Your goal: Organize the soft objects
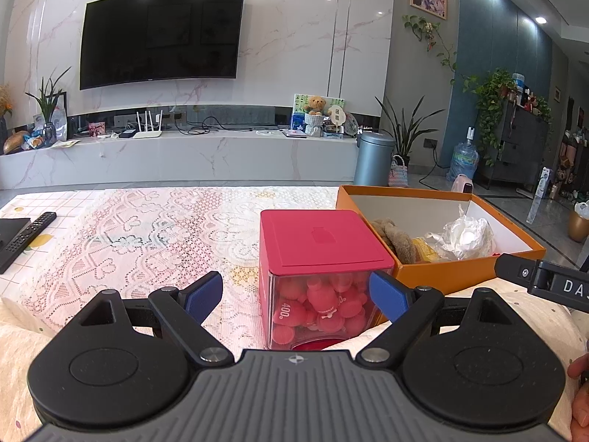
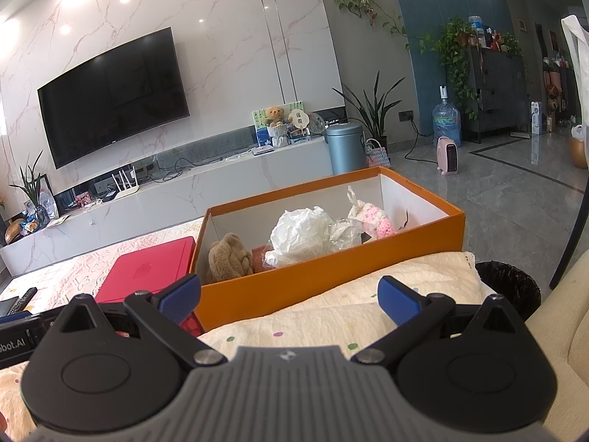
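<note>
An orange box (image 1: 441, 274) (image 2: 294, 287) stands on the lace-covered table (image 1: 140, 243). Inside lie a brown plush (image 1: 395, 243) (image 2: 230, 258), a crumpled white plastic bag (image 1: 465, 237) (image 2: 300, 235), a pink and white knitted toy (image 2: 375, 221) and something yellow (image 1: 425, 250). A clear cube with a red lid (image 1: 320, 239) (image 2: 147, 276), full of red sponges (image 1: 324, 305), sits left of the box. My left gripper (image 1: 296, 294) is open, its blue pads either side of the cube's near face. My right gripper (image 2: 291, 296) is open over a cream quilt (image 2: 331, 316), empty.
A black remote (image 1: 25, 237) lies at the table's left edge. A black-lined bin (image 2: 510, 287) stands right of the quilt. Beyond the table are a marble TV console (image 1: 184, 154), a blue-grey bin (image 1: 373, 158) and open tiled floor (image 2: 515, 199). A person's hand (image 1: 579, 390) shows at right.
</note>
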{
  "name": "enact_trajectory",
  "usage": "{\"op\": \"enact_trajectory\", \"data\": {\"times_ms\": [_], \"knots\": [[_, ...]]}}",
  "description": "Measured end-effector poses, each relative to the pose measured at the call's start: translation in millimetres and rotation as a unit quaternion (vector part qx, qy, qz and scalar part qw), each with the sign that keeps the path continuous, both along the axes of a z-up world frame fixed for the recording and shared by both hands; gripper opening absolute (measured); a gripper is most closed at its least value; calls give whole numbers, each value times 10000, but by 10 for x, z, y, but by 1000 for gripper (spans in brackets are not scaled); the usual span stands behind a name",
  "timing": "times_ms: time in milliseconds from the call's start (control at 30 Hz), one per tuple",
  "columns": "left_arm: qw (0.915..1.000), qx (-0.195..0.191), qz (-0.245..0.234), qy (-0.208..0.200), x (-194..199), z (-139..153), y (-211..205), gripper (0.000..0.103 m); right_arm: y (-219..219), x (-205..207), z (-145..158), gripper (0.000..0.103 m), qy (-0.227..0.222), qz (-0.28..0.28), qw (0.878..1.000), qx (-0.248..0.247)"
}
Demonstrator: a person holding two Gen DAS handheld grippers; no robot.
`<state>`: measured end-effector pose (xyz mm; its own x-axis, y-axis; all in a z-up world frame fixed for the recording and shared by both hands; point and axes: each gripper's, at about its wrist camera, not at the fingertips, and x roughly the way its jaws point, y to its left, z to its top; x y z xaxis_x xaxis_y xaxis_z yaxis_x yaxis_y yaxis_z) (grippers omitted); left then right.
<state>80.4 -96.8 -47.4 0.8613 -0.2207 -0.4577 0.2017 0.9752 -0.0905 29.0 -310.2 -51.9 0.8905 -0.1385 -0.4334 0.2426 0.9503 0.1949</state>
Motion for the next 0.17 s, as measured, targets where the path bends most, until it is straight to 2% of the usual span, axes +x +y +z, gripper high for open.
{"op": "enact_trajectory", "data": {"times_ms": [167], "knots": [[10000,-12,3,-18,2,-4,13,103,0,0,3,100,8,-1,10000,10]]}}
